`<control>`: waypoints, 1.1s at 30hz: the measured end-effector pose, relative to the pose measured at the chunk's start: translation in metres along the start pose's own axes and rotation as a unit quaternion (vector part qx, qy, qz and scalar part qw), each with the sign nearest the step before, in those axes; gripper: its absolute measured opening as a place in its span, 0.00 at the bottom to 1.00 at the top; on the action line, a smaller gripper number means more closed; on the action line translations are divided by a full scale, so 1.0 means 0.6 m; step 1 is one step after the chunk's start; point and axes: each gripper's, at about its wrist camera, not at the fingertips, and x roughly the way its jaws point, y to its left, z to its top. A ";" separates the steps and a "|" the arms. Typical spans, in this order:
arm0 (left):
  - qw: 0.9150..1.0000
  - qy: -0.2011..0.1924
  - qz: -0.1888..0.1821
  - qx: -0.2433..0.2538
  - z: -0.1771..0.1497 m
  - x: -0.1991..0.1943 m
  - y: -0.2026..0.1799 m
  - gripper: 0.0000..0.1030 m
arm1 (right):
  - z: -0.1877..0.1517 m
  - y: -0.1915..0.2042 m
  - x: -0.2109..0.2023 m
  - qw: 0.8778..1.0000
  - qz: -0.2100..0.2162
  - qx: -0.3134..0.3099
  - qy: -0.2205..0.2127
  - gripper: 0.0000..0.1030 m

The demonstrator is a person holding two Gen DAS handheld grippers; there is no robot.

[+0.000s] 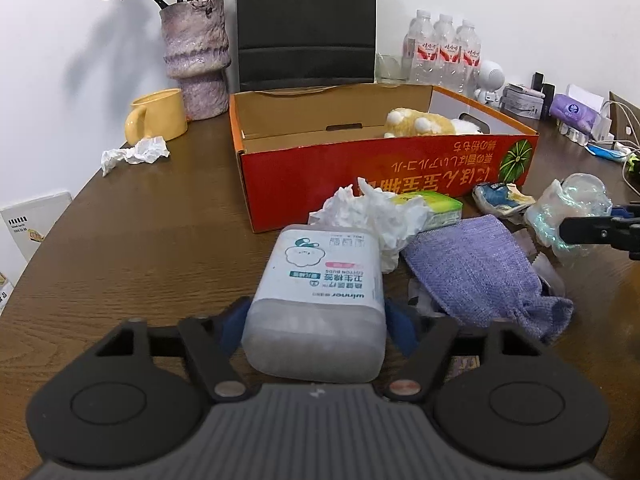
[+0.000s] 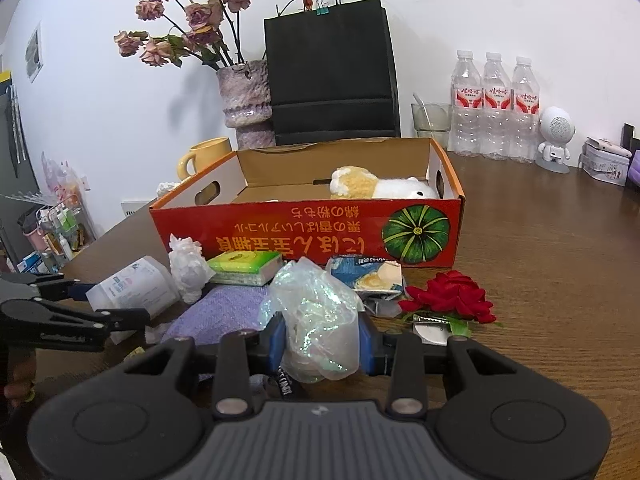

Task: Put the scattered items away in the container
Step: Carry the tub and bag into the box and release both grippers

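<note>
My left gripper is shut on a white cotton-bud box, its blue pads pressing both sides, low over the table. My right gripper is shut on a crumpled clear plastic bag. Just behind stands the orange cardboard box, open-topped, with a plush toy inside. In front of it lie a crumpled tissue, a green tissue pack, a purple cloth, a blue wrapper and a red fabric rose.
Behind the box stand a purple vase, a yellow mug, a black paper bag, three water bottles and a glass. Another tissue lies at the table's left edge. Small clutter fills the far right.
</note>
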 end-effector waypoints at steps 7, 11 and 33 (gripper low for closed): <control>0.998 -0.051 -0.003 -0.033 0.015 -0.056 0.018 0.65 | 0.014 -0.003 -0.016 1.000 -0.002 -0.008 -0.017 0.34; 0.994 -0.110 0.001 -0.018 0.060 -0.109 0.024 0.65 | 0.061 -0.008 -0.034 0.998 -0.005 -0.027 -0.051 0.34; 0.996 0.039 0.057 -0.058 0.357 0.208 0.009 0.65 | 0.335 -0.082 0.329 0.992 -0.082 -0.027 0.096 0.34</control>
